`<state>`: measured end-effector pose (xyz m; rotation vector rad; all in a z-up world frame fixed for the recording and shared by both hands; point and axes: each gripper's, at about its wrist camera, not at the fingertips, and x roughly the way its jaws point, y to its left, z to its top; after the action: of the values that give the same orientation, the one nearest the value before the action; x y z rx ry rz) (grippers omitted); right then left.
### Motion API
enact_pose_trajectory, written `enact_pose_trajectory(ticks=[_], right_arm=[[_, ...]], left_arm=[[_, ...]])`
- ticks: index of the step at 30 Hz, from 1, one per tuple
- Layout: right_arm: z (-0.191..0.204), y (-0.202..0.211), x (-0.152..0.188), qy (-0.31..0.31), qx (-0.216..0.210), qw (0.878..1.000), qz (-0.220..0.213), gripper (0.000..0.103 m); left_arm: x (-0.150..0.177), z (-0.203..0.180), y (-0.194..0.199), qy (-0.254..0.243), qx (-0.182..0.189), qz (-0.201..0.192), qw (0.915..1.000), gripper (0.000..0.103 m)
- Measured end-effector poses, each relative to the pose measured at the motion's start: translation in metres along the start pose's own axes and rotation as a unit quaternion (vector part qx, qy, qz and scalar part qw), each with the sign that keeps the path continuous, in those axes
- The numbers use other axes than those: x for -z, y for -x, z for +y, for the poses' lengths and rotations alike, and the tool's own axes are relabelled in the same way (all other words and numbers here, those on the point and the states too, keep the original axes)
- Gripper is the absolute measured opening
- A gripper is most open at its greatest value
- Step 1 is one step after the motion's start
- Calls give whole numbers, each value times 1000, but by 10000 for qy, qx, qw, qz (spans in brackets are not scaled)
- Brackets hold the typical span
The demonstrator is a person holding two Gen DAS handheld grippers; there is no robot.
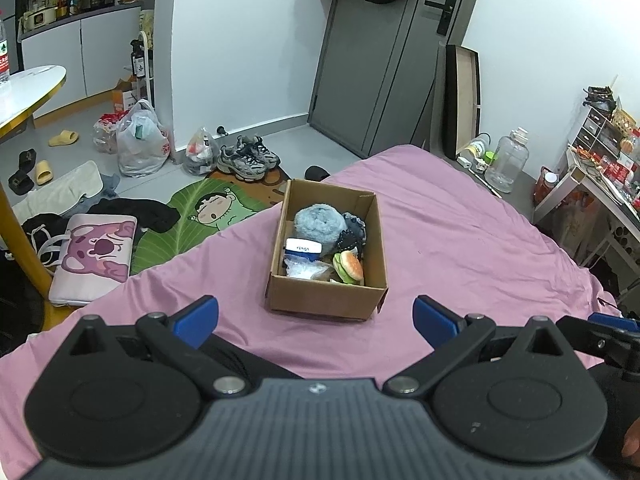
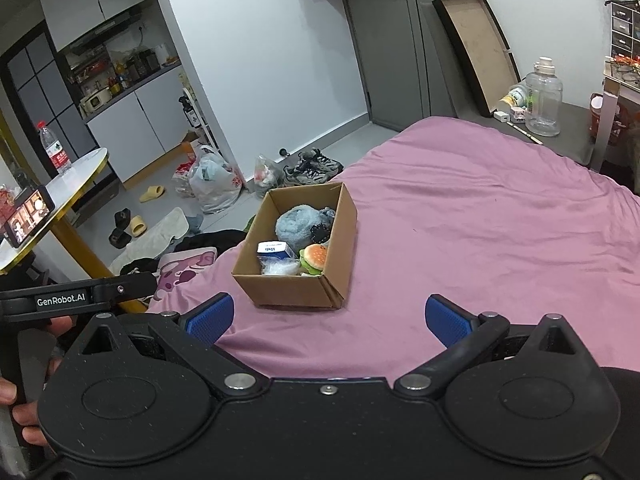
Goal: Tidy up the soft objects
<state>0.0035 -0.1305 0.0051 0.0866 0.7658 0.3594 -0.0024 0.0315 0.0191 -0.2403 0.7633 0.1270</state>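
Left gripper [image 1: 316, 322] wide open, empty, right gripper [image 2: 327, 320] likewise, box [image 1: 326, 300] upright on bed [image 1: 460, 248], long axis pointing away (toys inside).

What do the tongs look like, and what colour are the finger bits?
Both tongs, left tongs and right tongs, are black with round disc parts, silver bolts and bumpy blue fingertip pads. One side bar has a white GenRobot.AI label.
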Motion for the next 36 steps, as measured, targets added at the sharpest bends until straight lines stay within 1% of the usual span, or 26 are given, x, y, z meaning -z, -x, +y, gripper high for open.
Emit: enact_pose_trajectory(ticks=[36], right_arm=[[5, 3, 1, 26, 60, 10000, -31, 103]], left_arm=[[3, -2, 3, -68, -7, 0, 10000, 102]])
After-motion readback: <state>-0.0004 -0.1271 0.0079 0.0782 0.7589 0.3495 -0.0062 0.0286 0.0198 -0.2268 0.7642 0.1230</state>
